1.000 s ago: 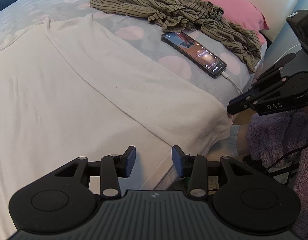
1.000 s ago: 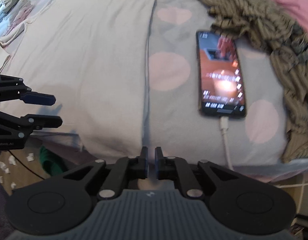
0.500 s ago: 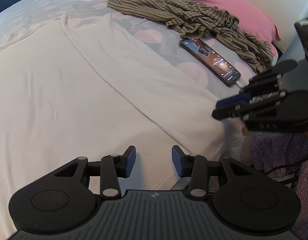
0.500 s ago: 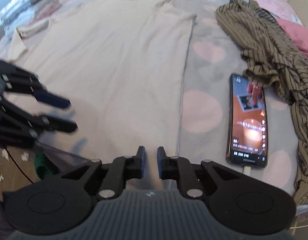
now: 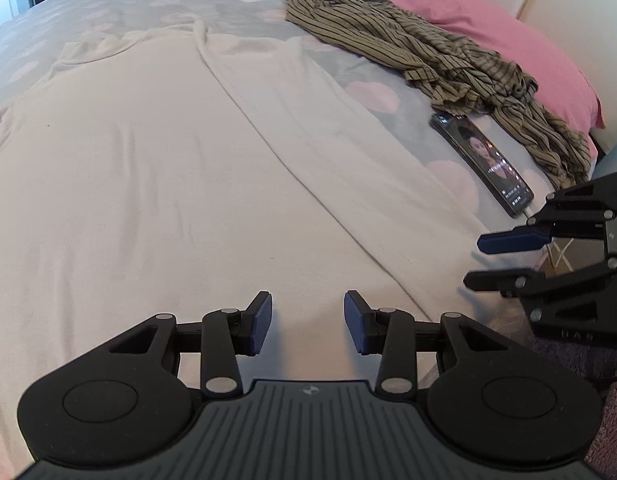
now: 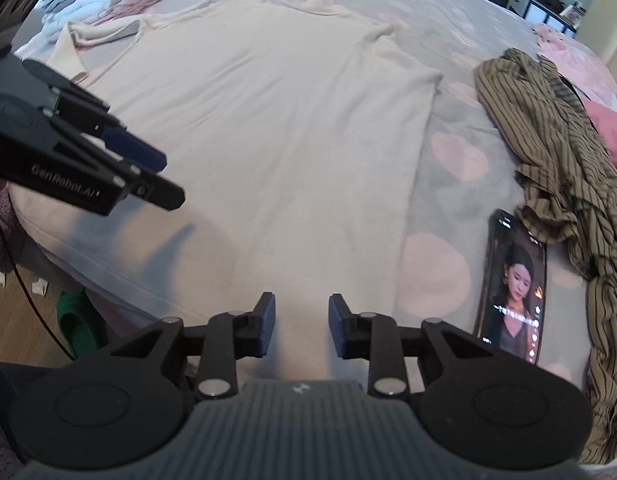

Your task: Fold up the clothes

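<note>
Cream garment (image 5: 156, 184) spread flat on bed (image 5: 108, 8); left tongs (image 5: 308, 322) and right tongs (image 6: 301, 326) both apart, empty, above its near hem.

White lettering "GenRobot.AI" runs along the side of the black plastic left tongs (image 6: 148, 178), seen from the right wrist view. Faint letters "DAS" sit on the black body of the right tongs (image 5: 504, 260). The caption on the lit black smartphone (image 6: 512, 288) is too small to read.
</note>
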`<state>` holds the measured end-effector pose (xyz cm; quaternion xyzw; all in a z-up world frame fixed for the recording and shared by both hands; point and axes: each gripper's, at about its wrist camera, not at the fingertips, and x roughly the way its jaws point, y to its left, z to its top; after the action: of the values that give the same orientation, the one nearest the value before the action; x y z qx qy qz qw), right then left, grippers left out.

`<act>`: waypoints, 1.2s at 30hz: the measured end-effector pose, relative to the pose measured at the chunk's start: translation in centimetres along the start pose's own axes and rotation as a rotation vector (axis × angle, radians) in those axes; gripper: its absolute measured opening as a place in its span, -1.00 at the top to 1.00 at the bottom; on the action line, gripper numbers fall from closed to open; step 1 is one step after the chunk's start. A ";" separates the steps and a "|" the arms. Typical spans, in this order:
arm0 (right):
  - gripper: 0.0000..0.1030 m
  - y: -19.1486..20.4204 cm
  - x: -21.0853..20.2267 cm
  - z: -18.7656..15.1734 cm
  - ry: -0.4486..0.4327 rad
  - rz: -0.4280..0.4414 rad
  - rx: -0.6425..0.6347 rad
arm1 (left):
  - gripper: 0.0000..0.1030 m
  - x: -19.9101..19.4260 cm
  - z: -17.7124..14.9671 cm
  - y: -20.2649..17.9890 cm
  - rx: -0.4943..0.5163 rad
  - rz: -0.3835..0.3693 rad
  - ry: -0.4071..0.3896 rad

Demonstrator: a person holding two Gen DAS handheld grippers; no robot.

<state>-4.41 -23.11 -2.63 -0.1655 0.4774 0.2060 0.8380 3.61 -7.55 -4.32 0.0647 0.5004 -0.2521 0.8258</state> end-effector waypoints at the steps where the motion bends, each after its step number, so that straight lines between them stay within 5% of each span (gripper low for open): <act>1: 0.26 0.3 0.1 0.3 0.007 -0.005 -0.015 | 0.27 -0.1 0.1 0.3 -0.008 0.004 -0.003; 15: -0.23 6.8 2.0 5.8 0.063 0.003 -0.223 | 0.27 -4.9 0.0 6.8 -0.058 0.093 0.015; 22: -0.28 10.2 2.9 8.1 0.061 0.019 -0.331 | 0.27 -8.5 -1.0 13.5 -0.099 0.242 0.028; 36: -0.36 13.5 5.1 11.8 0.068 0.033 -0.388 | 0.26 -14.2 -4.8 27.8 -0.434 0.465 -0.054</act>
<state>-0.24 -4.90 -2.40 -0.3229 0.4595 0.3021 0.7702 7.89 23.24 1.43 -0.0069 0.4921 0.0542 0.8688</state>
